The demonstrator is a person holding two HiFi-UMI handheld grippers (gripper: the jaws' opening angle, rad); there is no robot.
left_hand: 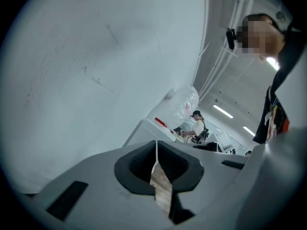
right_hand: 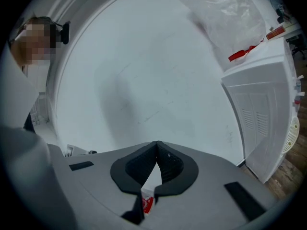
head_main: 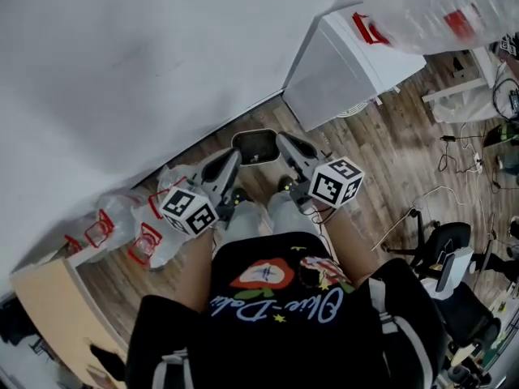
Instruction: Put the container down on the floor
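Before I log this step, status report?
Left gripper shut, empty. Right gripper shut, empty. Container on floor by wall. Bags off to its left.

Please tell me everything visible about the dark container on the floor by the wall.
The container is small, with a dark rounded rim and a paler grey inside; it looks like plastic. It stands upright and open on the wood floor, close to the white wall. The left claw and right claw are shut, holding nothing.

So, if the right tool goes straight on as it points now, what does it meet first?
Probably the white wall: the right tool, shut and empty, aims at bare wall, with the white cabinet off to its right.
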